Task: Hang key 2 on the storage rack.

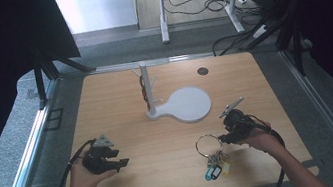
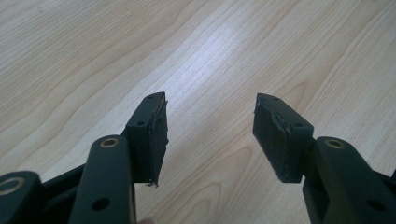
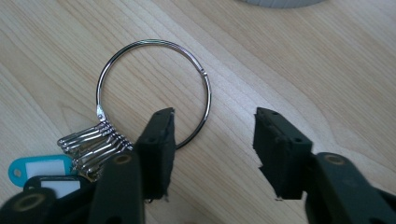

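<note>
The wooden counter (image 1: 125,130) carries a white stand (image 1: 176,104) near the middle of its far half: a flat round base with an upright post and short pegs, and something dark hangs on the post, too small to make out. A small dark round spot (image 1: 202,71) sits towards the far right corner. The left gripper (image 1: 114,160) is held in the person's left hand near the near left corner, pointing towards the middle of the counter; in the left gripper view its jaws stand wide apart over bare wood with nothing between them. The right gripper (image 1: 223,138) is held in the right hand (image 1: 263,139) near the near right part of the counter, pointing left at the key ring (image 1: 208,144). That large metal ring lies flat on the wood, right of the middle and close to the near edge, with a cluster of small rings and coloured tags (image 1: 215,169), blue, dark and yellow, trailing towards the near edge. In the right gripper view the jaws are parted, one jaw over the inside of the ring (image 3: 154,88) and the other outside it, so that the wire of the ring runs between them, not yet pinched.
</note>
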Tool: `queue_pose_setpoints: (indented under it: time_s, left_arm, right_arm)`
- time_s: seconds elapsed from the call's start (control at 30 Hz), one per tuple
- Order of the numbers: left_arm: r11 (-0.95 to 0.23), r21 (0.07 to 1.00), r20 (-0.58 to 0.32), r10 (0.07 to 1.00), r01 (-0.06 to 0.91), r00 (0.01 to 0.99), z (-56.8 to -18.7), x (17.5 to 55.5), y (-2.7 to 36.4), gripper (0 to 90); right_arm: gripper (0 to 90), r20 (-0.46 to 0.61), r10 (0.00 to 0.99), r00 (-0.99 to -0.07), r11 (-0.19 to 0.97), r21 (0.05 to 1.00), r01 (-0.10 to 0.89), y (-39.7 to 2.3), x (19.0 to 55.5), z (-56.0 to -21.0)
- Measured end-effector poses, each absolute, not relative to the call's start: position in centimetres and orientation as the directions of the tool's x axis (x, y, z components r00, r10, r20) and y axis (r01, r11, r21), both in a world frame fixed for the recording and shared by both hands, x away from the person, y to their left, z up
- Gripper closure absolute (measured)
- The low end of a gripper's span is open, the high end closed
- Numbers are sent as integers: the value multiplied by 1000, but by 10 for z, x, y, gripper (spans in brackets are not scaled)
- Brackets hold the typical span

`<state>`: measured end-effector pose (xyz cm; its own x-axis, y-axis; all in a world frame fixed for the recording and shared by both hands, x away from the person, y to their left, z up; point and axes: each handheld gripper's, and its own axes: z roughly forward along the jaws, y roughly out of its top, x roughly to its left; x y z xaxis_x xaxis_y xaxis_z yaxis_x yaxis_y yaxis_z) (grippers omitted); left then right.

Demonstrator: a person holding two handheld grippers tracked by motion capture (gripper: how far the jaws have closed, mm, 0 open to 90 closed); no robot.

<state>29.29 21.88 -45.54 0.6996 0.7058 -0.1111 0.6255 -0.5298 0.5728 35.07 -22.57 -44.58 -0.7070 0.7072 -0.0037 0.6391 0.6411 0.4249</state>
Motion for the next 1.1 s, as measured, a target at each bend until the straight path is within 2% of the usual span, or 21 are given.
queue_pose_setpoints:
  time_s: [0.17,0.4,0.8,0.93,1.1]
  left_arm:
    - [-515,581,-125,709,630,694,-457,291,222,458]
    - [-532,567,-112,707,629,698,-461,292,221,458]
    - [-502,578,-126,724,644,678,-465,291,227,460]
    - [-508,572,-125,722,644,680,-466,291,227,460]
    - [-503,575,-125,725,645,678,-466,290,228,465]
  right_arm:
    - [585,16,714,-700,652,351,672,-217,361,-450]
    - [613,-8,707,-707,677,298,674,-203,367,-460]
    - [721,-42,712,-700,687,242,685,-192,379,-471]
    - [783,-66,707,-705,697,233,678,-188,379,-473]
    - [802,-70,702,-709,705,211,677,-184,378,-476]
